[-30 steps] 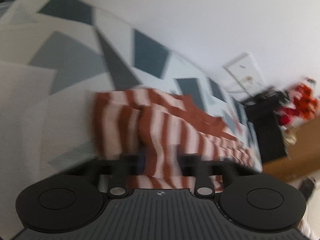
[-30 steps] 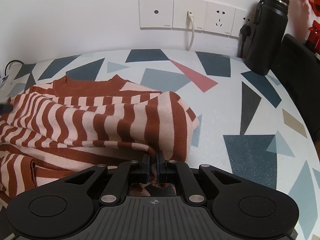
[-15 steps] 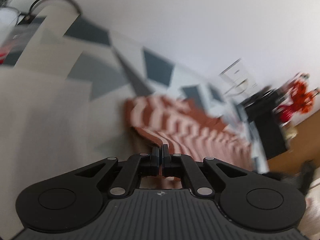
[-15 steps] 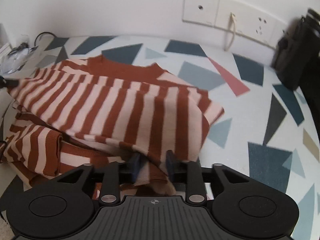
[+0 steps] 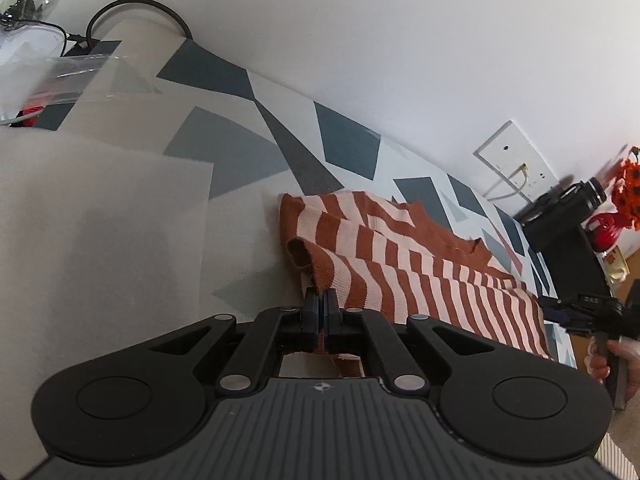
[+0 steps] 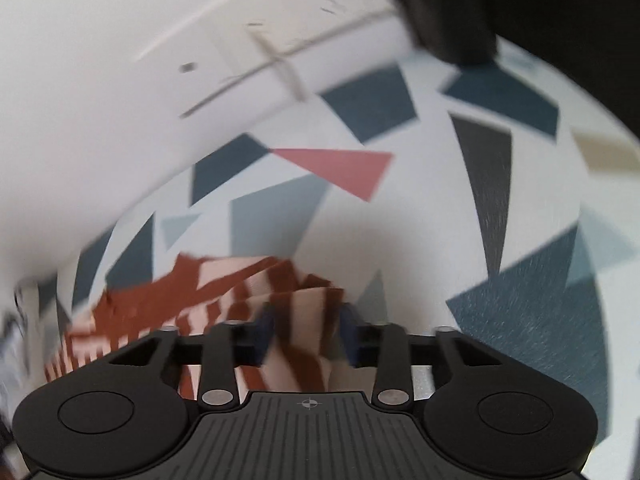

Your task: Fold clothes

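Sweater (image 5: 404, 256), rust and pale pink stripes, lying partly folded on the desk (image 5: 120, 216), spread from just ahead of the left tongs (image 5: 320, 304) away toward the wall. Rolled cuff or hem edge bunched at the near left corner, rust neckband visible along the far side. Left tongs pressed together, pinching a thin edge of the striped knit between the pads. Desk covered in a pale cloth printed with grey and dark blue triangles. White wall behind, with a socket plate (image 5: 516, 160) and a plugged cable. Black bottle (image 5: 564, 208) beside red-orange flowers (image 5: 628, 192) at the far right. Black cable (image 5: 136, 16) looping at the far left corner, near clear plastic wrapping (image 5: 60, 76). At the right edge of the left view, a hand (image 5: 612, 360) gripping the handle of the other tool.

Right wrist view heavily blurred. Right tongs (image 6: 306, 332) spread apart, a fold of the striped sweater (image 6: 224, 288) standing between the two pads; contact with either pad impossible to tell through the blur. Beyond, a pink triangle (image 6: 340, 168) among the blue and grey shapes of the cloth, and a dark object (image 6: 444, 4) at the top, too smeared to identify.
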{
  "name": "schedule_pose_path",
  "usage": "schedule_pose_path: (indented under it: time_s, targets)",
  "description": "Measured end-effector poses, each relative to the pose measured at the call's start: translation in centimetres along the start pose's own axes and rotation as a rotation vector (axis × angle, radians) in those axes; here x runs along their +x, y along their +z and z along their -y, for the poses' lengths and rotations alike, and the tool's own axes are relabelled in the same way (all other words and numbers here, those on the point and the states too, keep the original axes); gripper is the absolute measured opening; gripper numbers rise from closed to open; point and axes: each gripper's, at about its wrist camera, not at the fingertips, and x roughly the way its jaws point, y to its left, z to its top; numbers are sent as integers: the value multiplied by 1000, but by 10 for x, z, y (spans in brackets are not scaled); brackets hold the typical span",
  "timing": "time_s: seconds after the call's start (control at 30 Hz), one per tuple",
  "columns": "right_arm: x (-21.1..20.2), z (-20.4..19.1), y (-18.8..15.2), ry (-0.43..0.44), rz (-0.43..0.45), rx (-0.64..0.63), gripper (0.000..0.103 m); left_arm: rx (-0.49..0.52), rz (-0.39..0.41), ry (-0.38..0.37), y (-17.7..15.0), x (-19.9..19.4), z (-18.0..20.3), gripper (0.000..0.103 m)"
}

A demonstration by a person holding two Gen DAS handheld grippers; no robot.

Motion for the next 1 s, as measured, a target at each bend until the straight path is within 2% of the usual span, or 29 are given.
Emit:
schedule_pose_path:
  time_s: [0.13, 0.27, 0.3, 0.33, 0.37, 0.47, 0.57, 0.8, 0.87, 0.93, 1.0]
  targets:
    - [11, 10, 4, 8, -11, 67, 22, -4, 12, 17, -2, 0, 1, 2]
    - [13, 18, 6, 28, -17, 175, 26, -15, 14, 24, -4, 1, -1, 2]
    - [13, 19, 7, 32, -13, 186, 23, -20, 15, 24, -5, 1, -1, 2]
    - [13, 19, 7, 35, -9, 195, 13, -27, 16, 26, -6, 1, -2, 2]
    - [13, 19, 8, 28, -4, 185, 6, -28, 17, 28, -7, 1, -2, 2]
    - [10, 8, 14, -3, 35, 103, 5, -3, 17, 42, -9, 2, 1, 2]
    - [7, -15, 19, -41, 117, -69, 5, 15, 14, 55, -11, 3, 4, 2]
    - [39, -41, 36, -70, 136, -255, 5, 27, 27, 78, -16, 4, 9, 2]
    - [41, -39, 37, -77, 139, -243, 8, 14, 43, 81, -17, 3, 9, 2]
    - [38, -35, 35, -67, 137, -220, 31, -9, 45, 72, -18, 2, 8, 3]
    - [29, -30, 30, -34, 115, -210, 38, -59, 35, 51, -18, 3, 2, 8]
